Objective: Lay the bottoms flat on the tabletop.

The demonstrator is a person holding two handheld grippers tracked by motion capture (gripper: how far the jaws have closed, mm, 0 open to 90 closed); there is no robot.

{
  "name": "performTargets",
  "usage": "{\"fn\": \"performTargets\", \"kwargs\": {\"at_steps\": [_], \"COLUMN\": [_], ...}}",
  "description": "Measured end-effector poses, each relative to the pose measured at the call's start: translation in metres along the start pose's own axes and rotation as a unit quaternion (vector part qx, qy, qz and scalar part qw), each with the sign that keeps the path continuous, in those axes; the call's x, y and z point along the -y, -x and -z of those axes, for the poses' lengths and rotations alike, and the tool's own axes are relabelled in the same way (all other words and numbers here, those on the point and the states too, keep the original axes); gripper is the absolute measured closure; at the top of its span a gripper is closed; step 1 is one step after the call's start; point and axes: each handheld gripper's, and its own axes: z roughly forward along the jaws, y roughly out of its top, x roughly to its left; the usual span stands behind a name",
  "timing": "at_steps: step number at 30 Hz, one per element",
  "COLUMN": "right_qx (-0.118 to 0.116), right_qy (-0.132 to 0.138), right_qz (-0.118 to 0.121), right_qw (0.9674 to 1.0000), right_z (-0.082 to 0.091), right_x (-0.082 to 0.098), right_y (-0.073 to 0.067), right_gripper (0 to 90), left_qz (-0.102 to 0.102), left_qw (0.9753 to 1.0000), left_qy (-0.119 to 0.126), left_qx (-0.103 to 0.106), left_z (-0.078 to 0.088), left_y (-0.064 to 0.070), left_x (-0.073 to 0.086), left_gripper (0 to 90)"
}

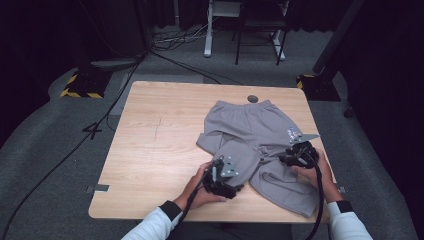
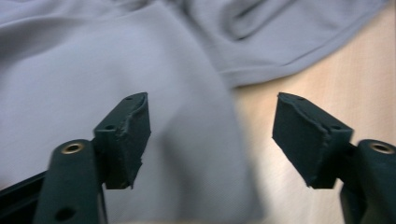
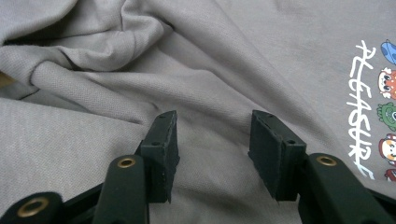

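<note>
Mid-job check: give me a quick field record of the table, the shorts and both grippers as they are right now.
surface: wooden table
garment: grey shorts, on the right half of the table, waistband at the far side, legs rumpled toward the person
print: small colourful logo on the fabric near the right gripper
left gripper: jaws open, over the edge of one leg, nothing pinched
right gripper: jaws open, just above the fabric, nothing pinched
fold state: not folded yet, creases in the middle
</note>
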Motion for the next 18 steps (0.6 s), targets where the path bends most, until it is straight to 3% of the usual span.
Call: {"fn": "performTargets", "kwargs": {"at_steps": [2, 5, 7, 9, 10, 11, 14, 18], "right_qx": [-0.002, -0.004, -0.003, -0.002, -0.001, -0.003, -0.002, -0.003], "right_qy": [0.0, -0.002, -0.002, -0.002, -0.001, -0.001, -0.004, -0.005], "right_qz": [-0.002, -0.002, 0.0, 0.0, 0.001, -0.001, -0.001, -0.01], "right_qw": [1.0, 1.0, 1.0, 1.0, 1.0, 1.0, 1.0, 0.9999], "right_z": [-0.001, -0.002, -0.002, -0.002, -0.002, -0.002, -0.003, -0.004], "right_x": [0.0, 0.001, 0.001, 0.001, 0.001, 0.001, 0.001, 0.002], "right_y": [0.0, 0.0, -0.001, -0.001, -0.001, -0.001, 0.0, 0.002], "right_gripper": [51.6, 51.5, 51.4, 51.1, 51.0, 51.0, 50.9, 50.5], "left_qz": [-0.004, 0.006, 0.008, 0.015, 0.013, 0.012, 0.014, 0.037], "left_qw": [0.9998, 0.9983, 0.9964, 0.9971, 0.9965, 0.997, 0.9977, 0.9945], "left_qy": [-0.014, -0.038, -0.054, -0.052, -0.05, -0.042, -0.012, 0.045], "left_qx": [-0.011, -0.044, -0.065, -0.053, -0.065, -0.063, -0.066, -0.087], "left_z": [-0.011, -0.027, -0.033, -0.033, -0.032, -0.028, -0.01, 0.04], "left_y": [0.007, 0.004, -0.001, -0.007, -0.009, -0.011, -0.017, -0.036], "left_x": [-0.004, -0.006, -0.005, -0.003, -0.003, -0.002, -0.003, 0.001], "left_gripper": [26.6, 26.5, 38.7, 52.4, 60.1, 69.7, 81.5, 83.5]}}
